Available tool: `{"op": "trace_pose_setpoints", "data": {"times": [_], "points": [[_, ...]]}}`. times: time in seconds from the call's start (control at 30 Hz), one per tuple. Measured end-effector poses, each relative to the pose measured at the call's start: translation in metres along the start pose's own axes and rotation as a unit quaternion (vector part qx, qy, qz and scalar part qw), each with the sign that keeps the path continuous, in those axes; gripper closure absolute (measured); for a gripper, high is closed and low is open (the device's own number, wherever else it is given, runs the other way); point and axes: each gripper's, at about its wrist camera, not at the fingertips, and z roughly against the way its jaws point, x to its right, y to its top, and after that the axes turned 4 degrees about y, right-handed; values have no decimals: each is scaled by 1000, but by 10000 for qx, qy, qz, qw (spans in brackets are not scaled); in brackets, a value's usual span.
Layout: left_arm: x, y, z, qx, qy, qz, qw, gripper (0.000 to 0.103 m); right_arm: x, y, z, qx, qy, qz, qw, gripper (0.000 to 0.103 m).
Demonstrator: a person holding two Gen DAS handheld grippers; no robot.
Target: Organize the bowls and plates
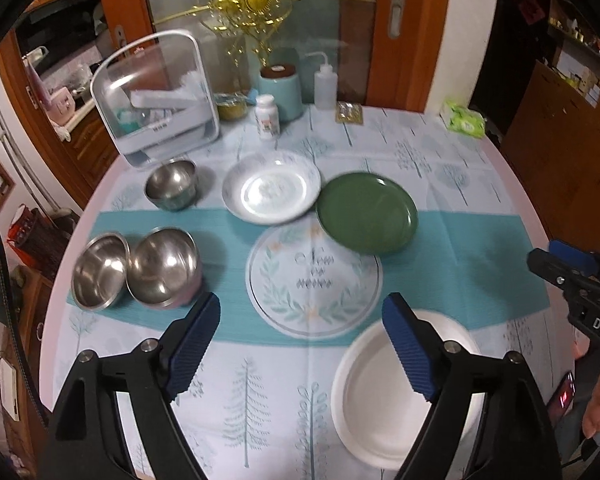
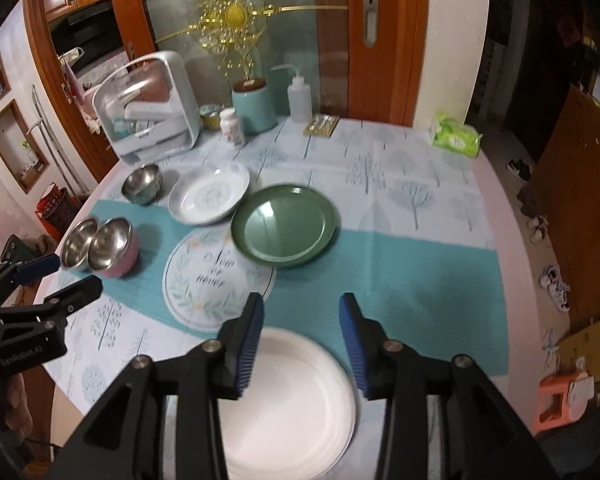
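Above a round table (image 1: 440, 152) spread with a tree-print cloth, both tongs hang empty, jaws spread wide. The right gripper (image 2: 300, 340) hovers over the near white plate (image 2: 296, 408), which lies directly beneath its fingers; the left gripper (image 1: 300, 344) sits just to that plate's left, with the plate partly under its right finger. Ahead of both lie a printed round plate (image 1: 314, 276), a green plate (image 1: 366, 210) overlapping its far edge, and a pale deep plate (image 1: 272, 188) beyond. Three steel bowls (image 1: 162, 266) sit ahead and left of the left gripper, two touching, one apart. Nothing appears stacked yet; the sorting looks barely begun. The next move likely calls for lowering the right gripper to pinch the white plate's thin rim, a shallow, slippery hold.
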Motion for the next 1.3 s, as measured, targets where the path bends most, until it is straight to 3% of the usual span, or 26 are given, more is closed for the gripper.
{"op": "trace_pose_setpoints", "data": {"times": [0.4, 0.63, 0.9, 1.1, 1.3], "points": [[1, 68, -13, 370, -142, -176, 9991, 20, 19, 55, 17, 432, -489, -114, 9978, 60], [21, 105, -53, 375, -227, -400, 9982, 17, 36, 92, -16, 230, -596, -261, 9976, 58], [35, 118, -143, -278, -491, -310, 9979, 17, 54, 106, -104, -568, -372, -441, 9967, 58], [34, 113, -207, -862, -382, -116, 9955, 18, 68, 98, -179, -1230, -130, -773, 9893, 58], [31, 106, -248, -1341, -574, 26, 9893, 20, 77, 88, -234, -1736, 126, -1115, 9784, 58]]}}
